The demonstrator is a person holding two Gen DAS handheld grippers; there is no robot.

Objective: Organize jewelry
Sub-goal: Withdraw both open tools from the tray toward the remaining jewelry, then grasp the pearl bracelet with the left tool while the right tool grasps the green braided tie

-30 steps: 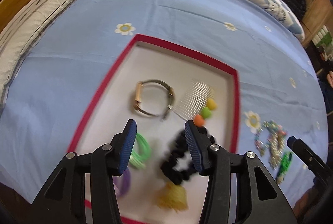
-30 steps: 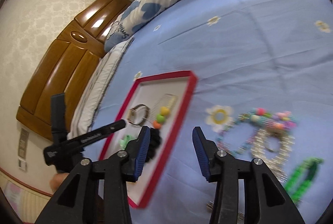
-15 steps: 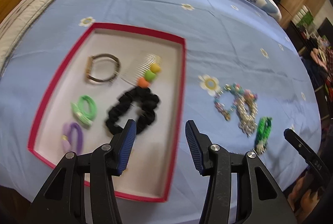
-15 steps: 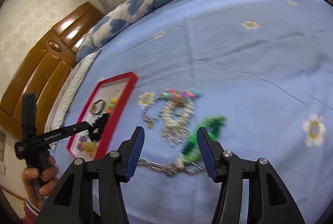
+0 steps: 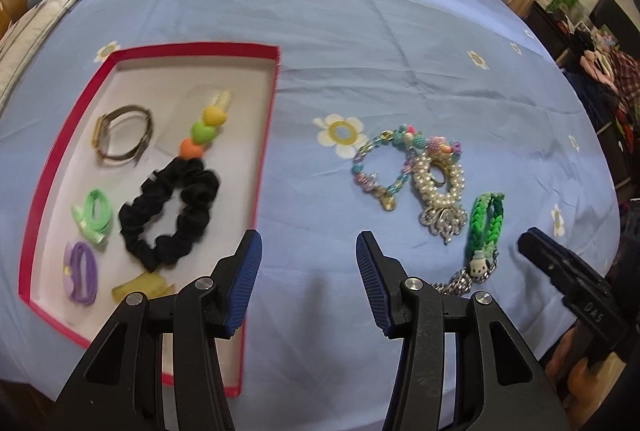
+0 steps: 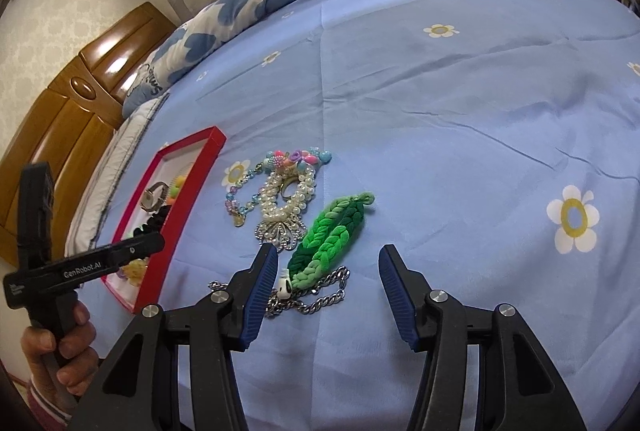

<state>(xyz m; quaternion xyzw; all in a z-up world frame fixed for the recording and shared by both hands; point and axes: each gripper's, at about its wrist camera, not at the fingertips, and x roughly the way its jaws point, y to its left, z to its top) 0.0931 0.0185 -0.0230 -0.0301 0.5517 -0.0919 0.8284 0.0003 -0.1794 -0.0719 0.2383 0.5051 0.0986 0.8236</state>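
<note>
On blue floral bedsheet [image 6: 440, 119], green braided bracelet [image 6: 332, 231] lies just ahead of my right gripper [image 6: 326, 287], jaws wide, empty. Left gripper [image 5: 308, 283] also wide, empty, beside red-rimmed tray [image 5: 269, 135].

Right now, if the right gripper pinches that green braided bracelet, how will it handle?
Green braided bracelet looks soft: probably floppy, sagging when lifted. Its charm end overlaps the silver chain, so that may drag along. Right gripper is open.

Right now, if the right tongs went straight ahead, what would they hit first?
Likely the green braided bracelet, lying just ahead of the open right tongs, slightly left of centre, atop a silver chain. Depth is unclear.
</note>
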